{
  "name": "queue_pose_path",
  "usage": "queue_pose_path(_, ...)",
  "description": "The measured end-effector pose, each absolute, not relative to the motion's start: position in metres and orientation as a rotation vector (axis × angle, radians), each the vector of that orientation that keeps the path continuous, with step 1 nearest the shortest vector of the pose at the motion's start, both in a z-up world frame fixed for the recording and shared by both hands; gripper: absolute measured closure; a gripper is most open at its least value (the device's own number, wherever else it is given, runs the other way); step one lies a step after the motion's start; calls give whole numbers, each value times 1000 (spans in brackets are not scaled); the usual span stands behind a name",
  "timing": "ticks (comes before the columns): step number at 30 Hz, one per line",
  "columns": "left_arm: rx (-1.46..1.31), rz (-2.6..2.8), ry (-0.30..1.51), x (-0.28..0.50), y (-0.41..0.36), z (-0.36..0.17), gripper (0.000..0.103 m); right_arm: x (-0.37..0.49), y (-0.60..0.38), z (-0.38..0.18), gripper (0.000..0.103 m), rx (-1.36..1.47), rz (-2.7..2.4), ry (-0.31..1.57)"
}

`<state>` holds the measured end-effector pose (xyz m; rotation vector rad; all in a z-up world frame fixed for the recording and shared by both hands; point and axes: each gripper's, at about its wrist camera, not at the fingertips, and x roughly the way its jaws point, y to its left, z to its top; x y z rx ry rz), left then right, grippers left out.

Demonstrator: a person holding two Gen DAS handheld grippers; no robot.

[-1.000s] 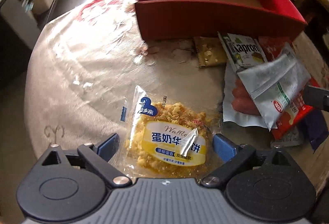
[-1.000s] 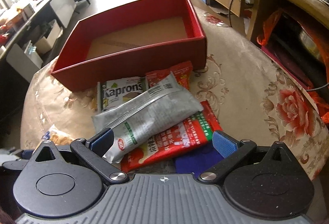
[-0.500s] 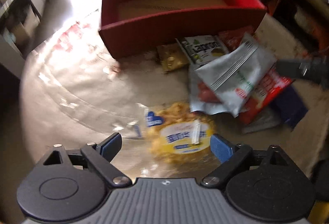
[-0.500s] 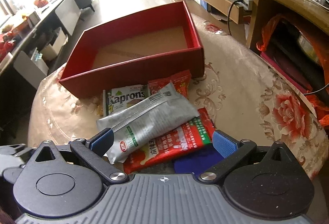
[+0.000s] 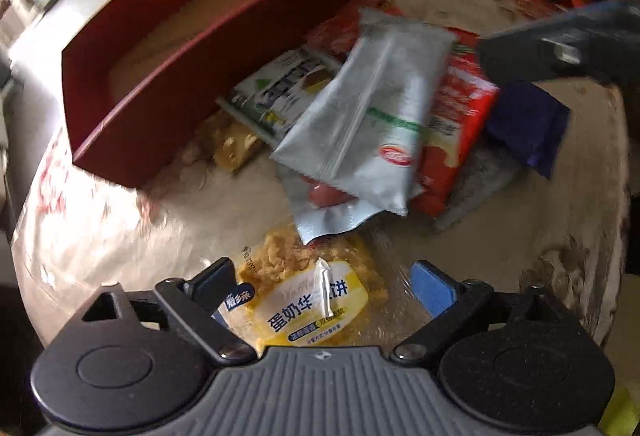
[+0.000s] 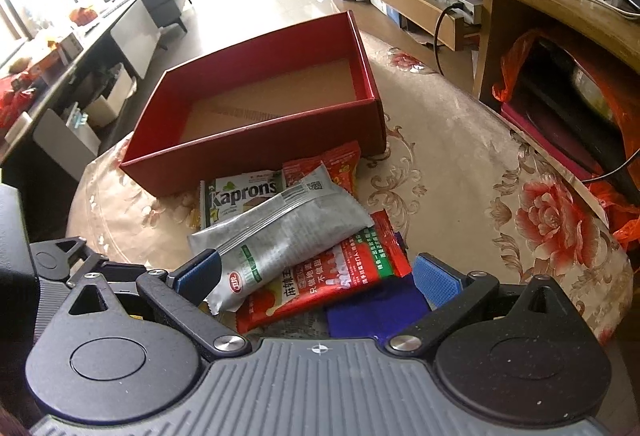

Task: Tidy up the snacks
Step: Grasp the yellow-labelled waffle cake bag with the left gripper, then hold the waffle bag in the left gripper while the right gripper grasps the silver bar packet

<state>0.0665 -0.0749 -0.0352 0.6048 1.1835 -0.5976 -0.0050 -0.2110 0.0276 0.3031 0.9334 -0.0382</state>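
Snacks lay in a loose heap on the surface, just in front of one red box, whose brown floor held nothing. We counted one silver packet on top of the heap, its long axis running diagonally in the right wrist view, from its lower end near the right gripper up toward the box's right corner. Beneath it lay one red packet on much the same diagonal, one green-and-white Kaprons packet beside the box wall, a second red packet touching the box front, and one dark blue packet at the near end of the heap. The left wrist view, blurred, added one clear pouch of sausages under the silver packet, and one small yellow packet by the box.

One waffle packet lay apart from the heap, between the fingers of the left gripper, its printed label reading across the gap. The left gripper's jaws had just been widening and stood spread, the pads clear of the wrapper. The right gripper stood released as well, its pads either side of the heap's near end; we could not tell whether its left pad touched the silver packet.
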Motion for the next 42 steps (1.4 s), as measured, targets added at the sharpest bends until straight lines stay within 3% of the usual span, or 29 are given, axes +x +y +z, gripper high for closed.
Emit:
queue_pose_path(3, 500, -527, 1183, 71, -67, -45, 3, -3, -208, 28, 0, 295, -30, 939)
queue_pose_path(9, 653, -537, 1174, 52, -64, -52, 0, -2, -198, 25, 0, 245, -12, 954)
queue_pose_path(20, 250, -320, 1265, 55, -19, -58, 0, -5, -197, 28, 0, 238, -5, 941)
queue_pose_path(22, 238, -301, 1240, 52, -17, -58, 6, -2, -198, 29, 0, 238, -17, 937)
queue_pose_path(25, 208, -280, 1209, 47, -11, -50, 25, 2, -205, 25, 0, 260, -52, 948)
queue_pose_path(37, 141, -309, 1214, 51, 20, -42, 27, 35, -202, 9, 6, 553, -99, 1057)
queue_pose_path(42, 105, -319, 1218, 54, 21, -36, 27, 46, -186, -7, 22, 655, -116, 1127)
